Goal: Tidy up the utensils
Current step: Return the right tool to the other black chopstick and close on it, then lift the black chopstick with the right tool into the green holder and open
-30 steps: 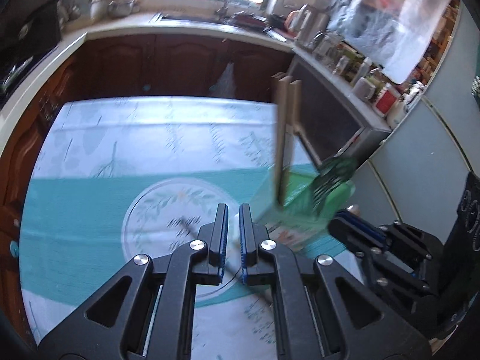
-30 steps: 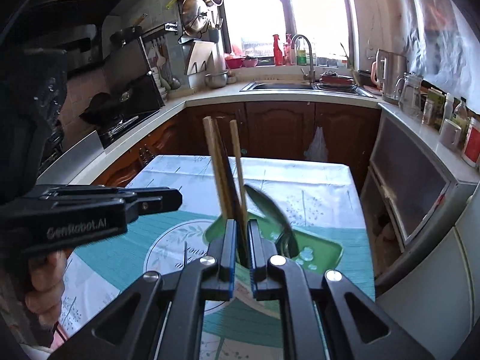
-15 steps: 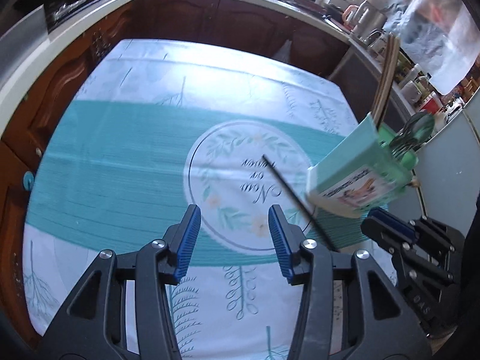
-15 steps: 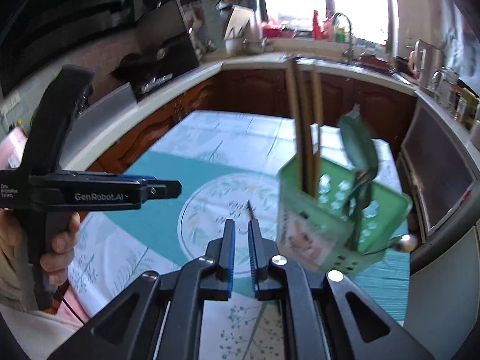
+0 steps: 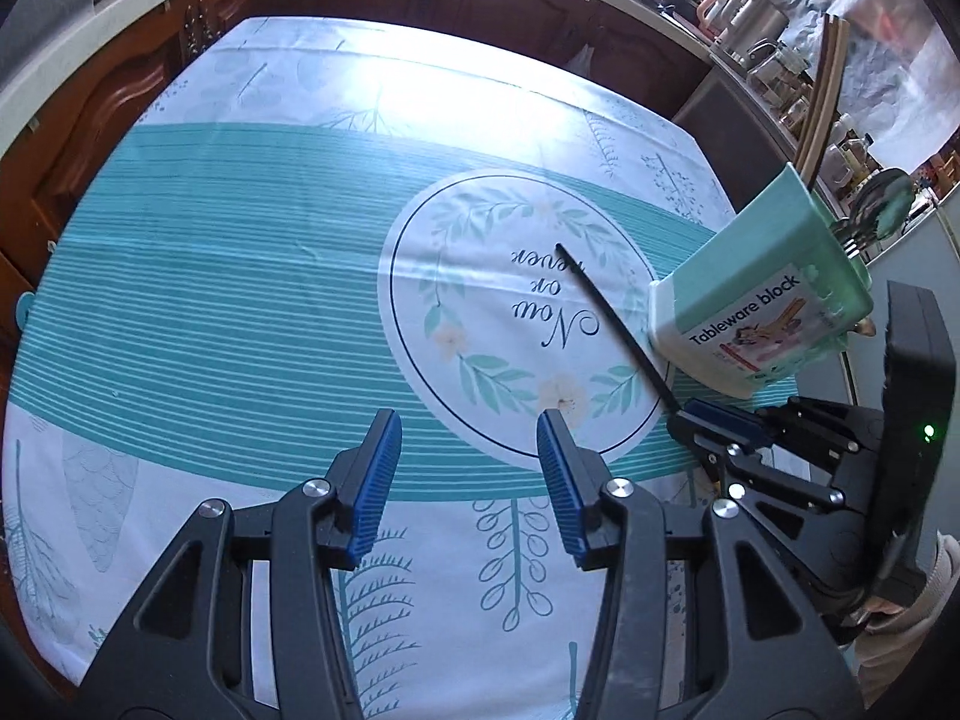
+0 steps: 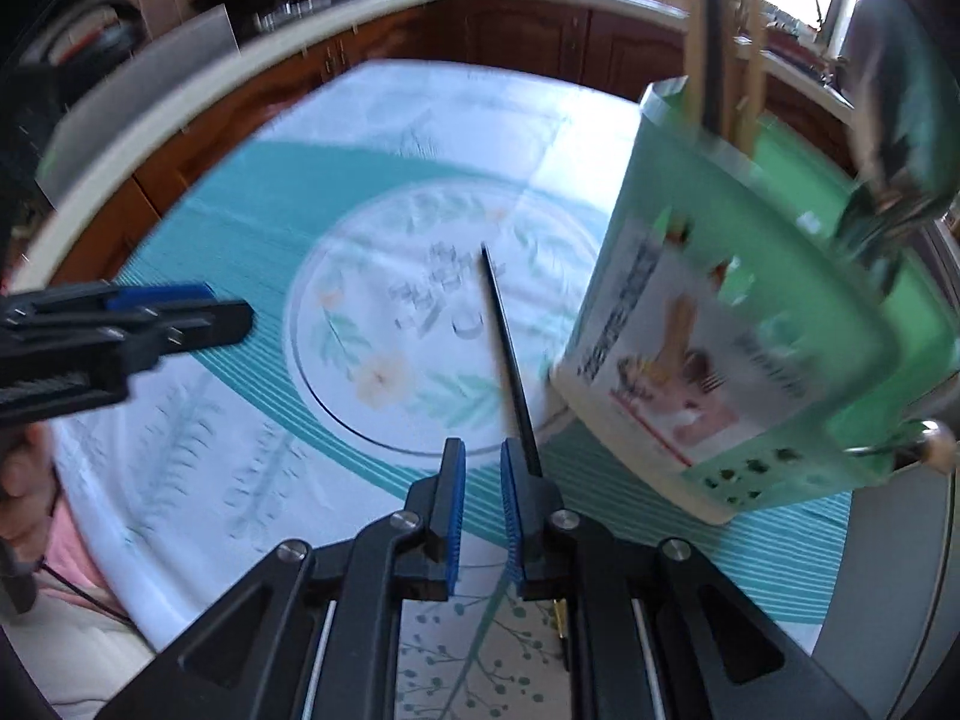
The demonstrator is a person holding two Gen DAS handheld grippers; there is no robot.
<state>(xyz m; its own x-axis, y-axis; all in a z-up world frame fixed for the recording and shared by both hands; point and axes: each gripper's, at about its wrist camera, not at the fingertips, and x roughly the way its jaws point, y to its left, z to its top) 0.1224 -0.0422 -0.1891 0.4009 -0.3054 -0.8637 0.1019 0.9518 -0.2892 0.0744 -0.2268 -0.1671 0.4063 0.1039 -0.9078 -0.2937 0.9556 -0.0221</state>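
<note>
Mint utensil caddy (image 5: 757, 306) is already holding wooden chopsticks (image 5: 825, 90) and spoons, one black chopstick (image 5: 612, 324) is still lying on the tablecloth (image 5: 240, 252), left gripper (image 5: 465, 480) hovering released and empty, right gripper (image 6: 480, 510) nearly clenched, gripping nothing.

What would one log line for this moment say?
left fingers: open, empty | right fingers: barely apart, empty | black chopstick: lying on tablecloth | holder: beside it

A white tablecloth (image 5: 252, 192) with teal stripes and a leafy round emblem covers the table. Beyond its far edge stand dark wooden cabinets (image 5: 480, 0) under a pale countertop (image 6: 240, 78); metal kettles (image 5: 750, 18) sit past its right corner.
</note>
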